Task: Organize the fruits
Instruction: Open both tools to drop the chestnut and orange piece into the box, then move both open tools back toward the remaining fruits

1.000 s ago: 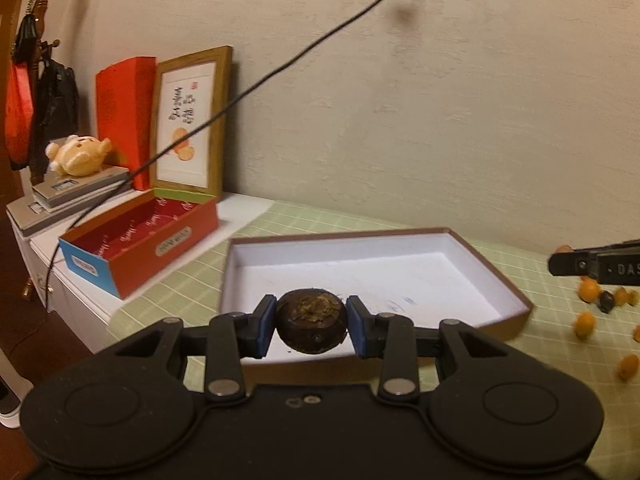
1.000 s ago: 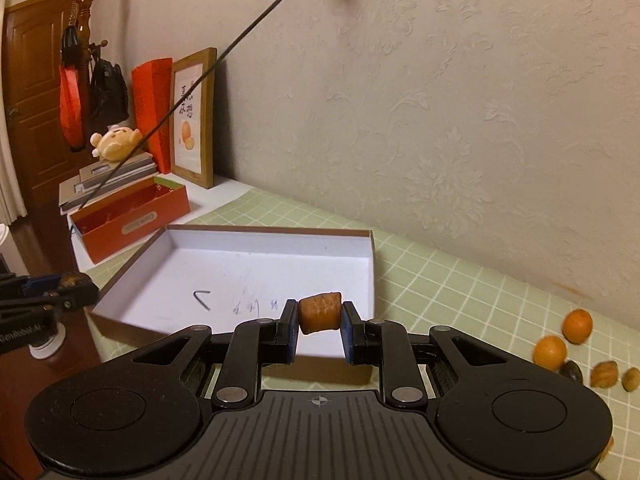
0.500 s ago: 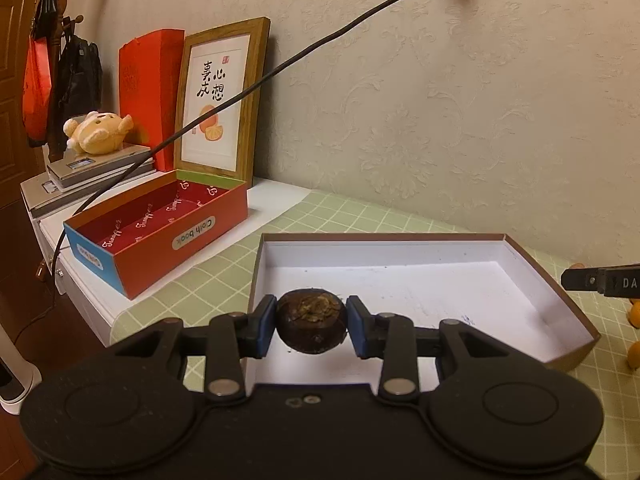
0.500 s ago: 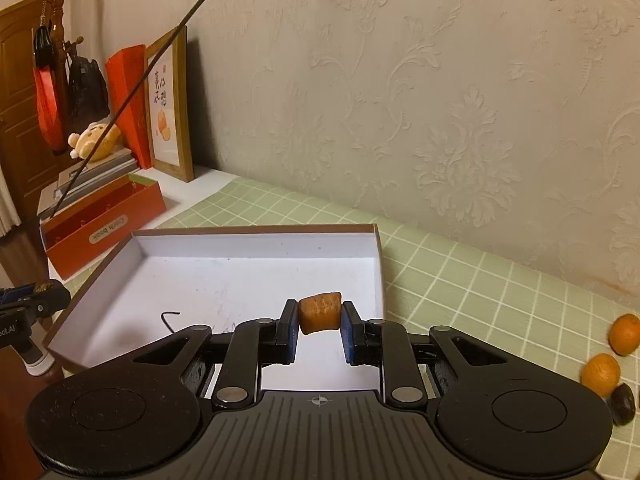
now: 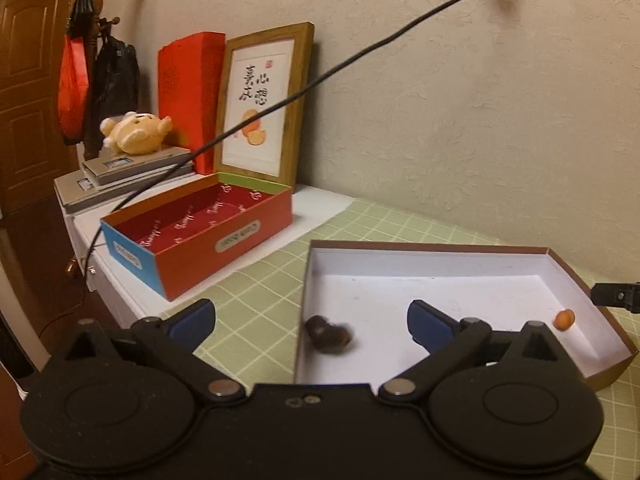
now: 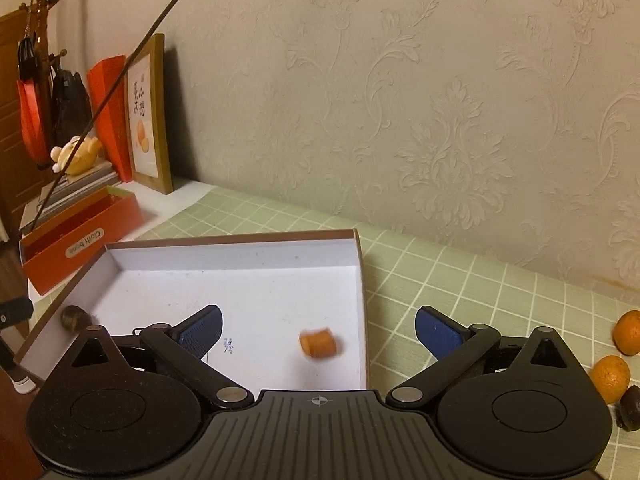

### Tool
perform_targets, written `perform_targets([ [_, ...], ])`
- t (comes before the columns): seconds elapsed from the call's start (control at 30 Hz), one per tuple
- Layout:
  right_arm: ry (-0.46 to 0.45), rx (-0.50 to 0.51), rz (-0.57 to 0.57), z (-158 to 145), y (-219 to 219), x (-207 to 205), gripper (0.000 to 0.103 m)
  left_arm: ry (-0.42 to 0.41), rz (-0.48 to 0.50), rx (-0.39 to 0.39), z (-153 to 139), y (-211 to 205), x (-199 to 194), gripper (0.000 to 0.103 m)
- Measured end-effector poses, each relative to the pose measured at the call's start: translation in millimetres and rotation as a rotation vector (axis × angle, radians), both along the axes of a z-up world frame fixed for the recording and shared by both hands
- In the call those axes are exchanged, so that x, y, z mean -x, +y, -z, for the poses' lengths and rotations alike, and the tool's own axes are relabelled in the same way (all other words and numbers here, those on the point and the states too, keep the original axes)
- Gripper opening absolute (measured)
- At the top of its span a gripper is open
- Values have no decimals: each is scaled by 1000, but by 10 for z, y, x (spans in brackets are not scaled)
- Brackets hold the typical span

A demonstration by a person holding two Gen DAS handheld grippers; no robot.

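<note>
A lived-in room of a home, not a lab or shop — embossed floral wallpaper [image 6: 440,120] behind a table under a green checked cloth [image 6: 460,280]. To the left, a wooden door [image 5: 28,92] and a coat stand [image 5: 96,40] hung with a red bag [image 5: 72,80] and a dark bag [image 5: 116,76]. On a white side cabinet [image 5: 320,208], a framed calligraphy picture with oranges [image 5: 262,100], a plush toy [image 5: 134,134] on stacked books [image 5: 132,168], and an open red gift box [image 5: 208,232] — household clutter throughout.
</note>
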State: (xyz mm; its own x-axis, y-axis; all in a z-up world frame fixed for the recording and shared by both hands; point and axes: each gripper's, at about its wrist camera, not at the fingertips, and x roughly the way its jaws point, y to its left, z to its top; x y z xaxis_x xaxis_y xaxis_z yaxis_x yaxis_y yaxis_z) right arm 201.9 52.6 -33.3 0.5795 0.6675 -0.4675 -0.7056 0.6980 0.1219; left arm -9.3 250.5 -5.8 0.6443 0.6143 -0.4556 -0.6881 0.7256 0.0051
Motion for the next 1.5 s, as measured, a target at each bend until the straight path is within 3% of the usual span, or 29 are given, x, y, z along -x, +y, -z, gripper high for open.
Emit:
perform_targets([
  [0.27, -33, 40, 45, 47, 52, 40, 103, 5, -24, -10, -2, 18, 23, 97],
  [0.7, 41, 33, 21, 30, 12, -28, 103, 54, -22, -38, -6, -23, -5, 97],
  [0.9, 30, 17, 36, -6, -47, -4, 103, 31, 4, 2, -27, -25, 0, 97],
  [1.0, 24, 7, 49, -69, -160, 15, 103, 7, 36, 49, -57, -59, 5, 97],
  [1.5, -65, -34, 183, -440, -1276, 392, 103, -21, 244, -8, -300, -873, -138, 92],
])
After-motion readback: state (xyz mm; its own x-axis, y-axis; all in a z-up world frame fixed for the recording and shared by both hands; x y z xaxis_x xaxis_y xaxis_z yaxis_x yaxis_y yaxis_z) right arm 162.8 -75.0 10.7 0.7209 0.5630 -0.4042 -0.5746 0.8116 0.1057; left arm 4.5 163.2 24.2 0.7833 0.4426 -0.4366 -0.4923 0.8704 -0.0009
